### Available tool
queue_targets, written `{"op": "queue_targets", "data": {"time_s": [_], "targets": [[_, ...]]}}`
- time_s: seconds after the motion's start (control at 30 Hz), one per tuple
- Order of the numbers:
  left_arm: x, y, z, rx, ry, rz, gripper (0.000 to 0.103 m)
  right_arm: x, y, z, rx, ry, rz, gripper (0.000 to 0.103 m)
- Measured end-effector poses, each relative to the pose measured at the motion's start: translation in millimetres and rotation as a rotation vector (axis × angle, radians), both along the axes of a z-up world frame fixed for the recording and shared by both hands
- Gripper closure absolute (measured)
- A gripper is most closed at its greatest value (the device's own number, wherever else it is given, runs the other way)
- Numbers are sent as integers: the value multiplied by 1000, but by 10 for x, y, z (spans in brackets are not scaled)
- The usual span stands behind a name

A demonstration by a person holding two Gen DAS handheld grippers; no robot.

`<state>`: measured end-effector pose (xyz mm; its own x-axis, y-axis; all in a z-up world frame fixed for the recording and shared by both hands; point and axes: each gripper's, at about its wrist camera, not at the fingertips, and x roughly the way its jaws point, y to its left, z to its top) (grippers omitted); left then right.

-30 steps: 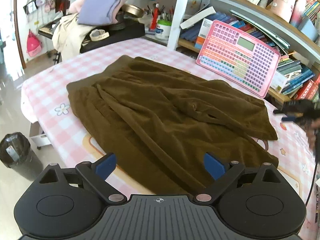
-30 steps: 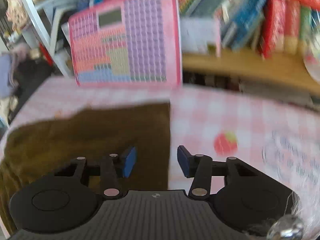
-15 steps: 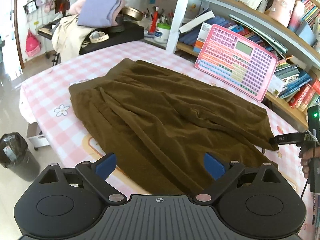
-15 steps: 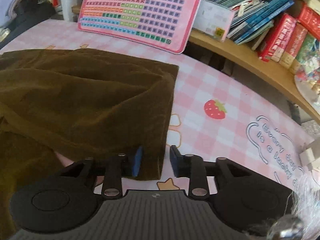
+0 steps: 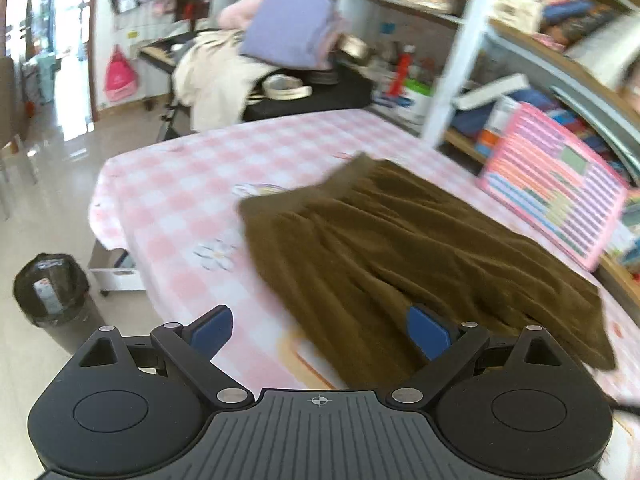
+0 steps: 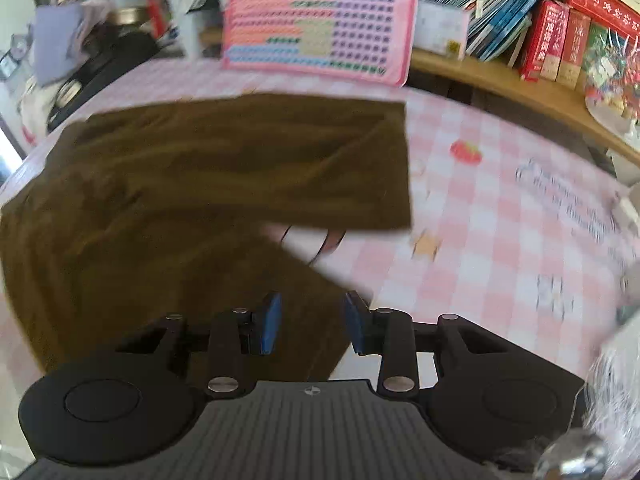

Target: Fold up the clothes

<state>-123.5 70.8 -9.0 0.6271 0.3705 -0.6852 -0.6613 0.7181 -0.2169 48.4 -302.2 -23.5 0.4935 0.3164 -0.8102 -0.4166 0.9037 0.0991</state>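
Observation:
Brown trousers (image 5: 400,248) lie spread on the pink checked tablecloth (image 5: 180,184), waistband at the far left, legs running right. My left gripper (image 5: 320,332) hovers wide open at the near edge; its right pad is over the trousers' near side and its left pad over bare cloth. In the right wrist view the trousers (image 6: 200,168) fill the left half, with the two leg ends parted. My right gripper (image 6: 313,322) hangs over the near leg's end, its pads a narrow gap apart. The fabric lies below the pads and nothing is pinched.
A pink keyboard board (image 5: 556,184) leans on the shelf behind the table, also in the right wrist view (image 6: 320,16). Books (image 6: 552,40) fill the shelf at right. A clothes pile (image 5: 288,32) sits beyond the table's far end; a black bin (image 5: 52,292) stands on the floor.
My left gripper has swung left along the near edge, still wide open. My right gripper narrowed its jaws, then drew back from the far leg's hem corner to the near leg's end.

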Motion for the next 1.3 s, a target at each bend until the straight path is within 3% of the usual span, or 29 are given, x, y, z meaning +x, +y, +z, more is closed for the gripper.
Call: {"op": "queue_targets", "data": {"time_s": [0.17,0.33,0.43,0.47,0.5,0.63,0.67,0.73,0.8,0.83,0.9,1.03,1.1,1.17,1.23,1.3], "targets": [[59,657,-150,-135,-28,59,8,-455,39,-59,-5,60,-72,70],[187,1158,-295,-268,-63,30,11,-805,106,-96,-2,91,-242,70],[265,1378,-408,-316,-46,6,34,-1002,189,-117,-6,86,-343,70],[294,1439,-444,-322,-33,7,51,-1075,223,-138,-7,89,-374,70],[313,1510,-487,-341,-18,16,58,-1149,248,-153,-5,90,-411,70],[373,1700,-598,-402,-51,-25,74,-1428,297,-175,23,83,-564,69],[398,1677,-551,-368,-58,-59,86,-1478,305,-176,29,82,-598,69],[447,1631,-457,-300,-71,-128,91,-1547,328,-200,33,88,-650,69],[489,1576,-350,-223,-90,-201,93,-1589,349,-236,32,102,-691,69],[435,1475,-190,-116,-145,-277,93,-1603,357,-240,34,104,-706,69],[377,1424,-75,-21,-165,-318,93,-1621,362,-226,43,101,-732,69],[471,1614,-411,-133,-11,-253,93,-1646,373,-234,77,100,-770,69],[431,1591,-482,-137,-8,-264,93,-1658,395,-240,66,88,-772,72],[405,1590,-525,-145,-7,-269,93,-1658,445,-246,35,75,-748,88],[388,1605,-545,-155,-8,-269,93,-1662,520,-215,2,41,-701,98],[377,1601,-517,-159,-7,-273,93,-1687,599,-107,-48,-36,-685,99]]}}
